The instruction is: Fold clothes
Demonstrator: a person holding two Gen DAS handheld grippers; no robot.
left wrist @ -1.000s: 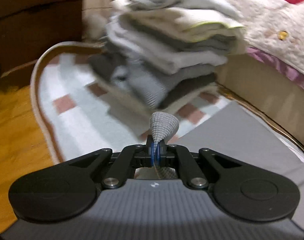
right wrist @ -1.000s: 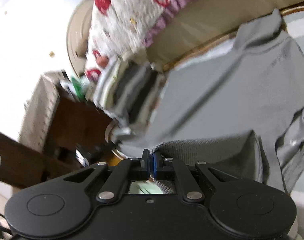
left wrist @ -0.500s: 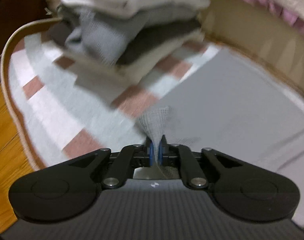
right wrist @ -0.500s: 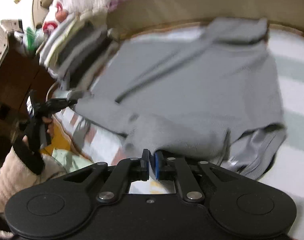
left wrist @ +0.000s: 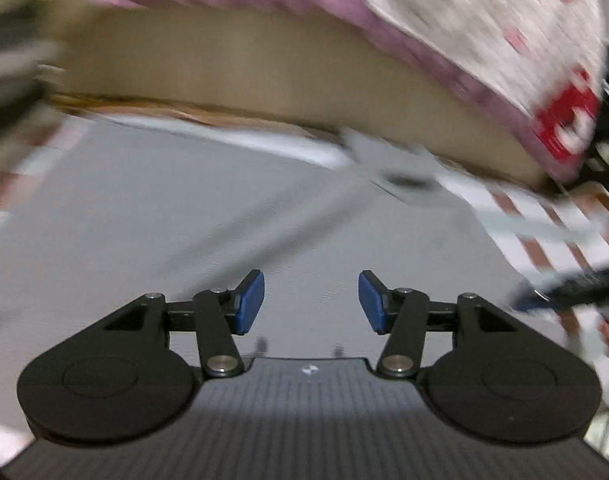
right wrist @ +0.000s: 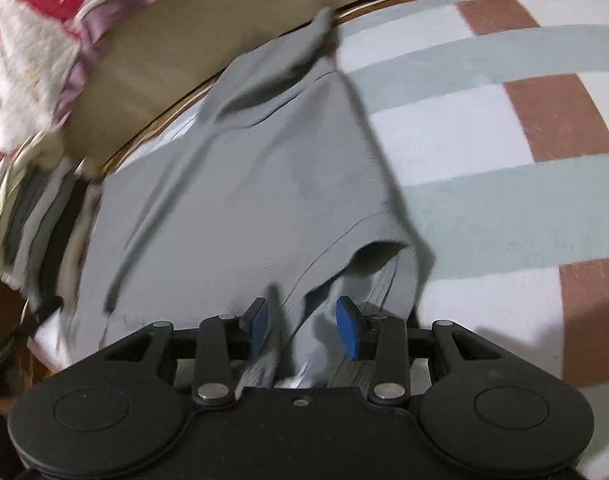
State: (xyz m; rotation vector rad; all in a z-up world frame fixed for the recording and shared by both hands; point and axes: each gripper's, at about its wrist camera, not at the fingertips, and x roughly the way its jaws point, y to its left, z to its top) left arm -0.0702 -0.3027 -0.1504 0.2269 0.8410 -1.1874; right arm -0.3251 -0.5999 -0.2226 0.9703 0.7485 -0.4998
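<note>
Now both tongs are released: the left gripper (left wrist: 311,304) and right gripper (right wrist: 302,328), clamped on cloth half a second earlier, are spread and empty. Beyond them, the grey shirt (right wrist: 240,184) is laid on the checked blanket (right wrist: 484,128), one fold apparently set down.

Left gripper (left wrist: 311,304) open wide, blue pads (left wrist: 251,301) apart, nothing between. Below it, grey shirt (left wrist: 152,216) spread flat on checked blanket (left wrist: 544,240). Beyond, tan bed side (left wrist: 244,64) under white-red quilt (left wrist: 484,28) with purple edge. View motion-blurred. Other gripper (left wrist: 572,290) at right edge.
</note>
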